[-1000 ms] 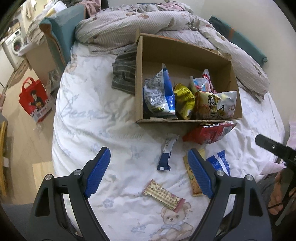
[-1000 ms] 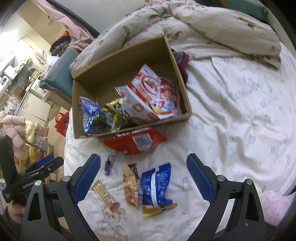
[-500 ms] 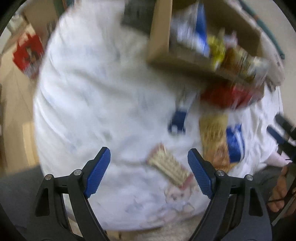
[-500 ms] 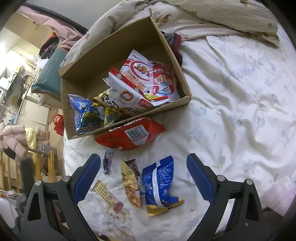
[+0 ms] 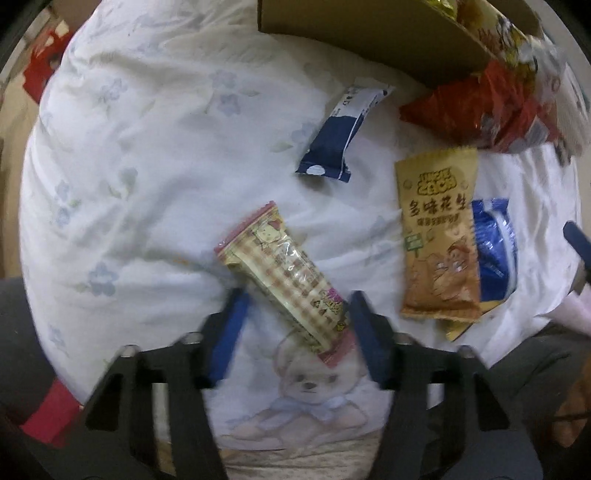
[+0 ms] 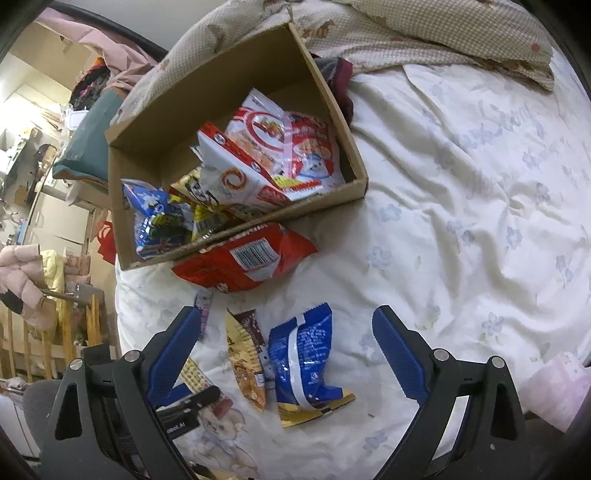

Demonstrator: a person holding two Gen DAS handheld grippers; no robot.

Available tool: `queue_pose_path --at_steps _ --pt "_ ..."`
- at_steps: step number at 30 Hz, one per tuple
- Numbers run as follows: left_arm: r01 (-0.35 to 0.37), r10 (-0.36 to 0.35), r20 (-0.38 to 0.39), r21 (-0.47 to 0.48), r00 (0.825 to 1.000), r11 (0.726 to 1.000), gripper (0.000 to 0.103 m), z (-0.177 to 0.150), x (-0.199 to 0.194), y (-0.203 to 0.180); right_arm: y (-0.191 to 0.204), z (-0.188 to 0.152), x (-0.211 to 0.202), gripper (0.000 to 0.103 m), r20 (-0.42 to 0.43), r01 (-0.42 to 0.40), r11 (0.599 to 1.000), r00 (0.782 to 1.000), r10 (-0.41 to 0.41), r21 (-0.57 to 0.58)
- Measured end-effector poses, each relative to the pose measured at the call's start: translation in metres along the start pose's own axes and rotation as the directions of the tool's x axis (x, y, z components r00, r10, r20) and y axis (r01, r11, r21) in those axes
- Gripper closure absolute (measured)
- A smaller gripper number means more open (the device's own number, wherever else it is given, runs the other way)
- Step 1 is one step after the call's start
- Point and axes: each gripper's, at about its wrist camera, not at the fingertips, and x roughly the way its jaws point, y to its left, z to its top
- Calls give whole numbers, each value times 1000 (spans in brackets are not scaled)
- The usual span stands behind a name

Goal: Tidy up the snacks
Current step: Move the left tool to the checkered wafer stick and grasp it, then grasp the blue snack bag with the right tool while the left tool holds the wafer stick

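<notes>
Only the left wrist view shows the checked bar [image 5: 288,273] whole: it lies slanted on the sheet [image 5: 147,147], its lower end between the left gripper [image 5: 295,325]'s blue fingers [image 5: 229,332]. The jaws are closing on it, blurred, and whether the pads touch it yet I cannot tell. Only the right wrist view looks into the box [image 6: 325,96], where several bags lean together, a red bag [image 6: 243,262] lying against its front wall. The right gripper [image 6: 288,343] hangs steeply down with jaws wide apart over a blue bag [image 6: 303,354] and a tan packet [image 6: 247,365]. A navy packet [image 5: 340,136] lies nearer the box. The bed has a flowered white sheet with a bear print and a rumpled quilt [image 6: 424,33]; a cluttered room lies beyond.
</notes>
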Motion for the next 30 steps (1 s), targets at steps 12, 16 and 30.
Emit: queue_pose_path --at_steps 12,16,30 --pt "1 -7 62 94 998 996 94 2 -23 -13 -6 -20 53 38 -279 60 998 958 -65 -28" --pt "8 -13 66 80 998 997 94 4 -24 -10 3 -30 71 40 -344 68 995 935 -91 -76" --pt "118 -129 126 93 984 989 94 -5 -64 13 1 -31 22 74 -222 -9 993 975 -17 -116"
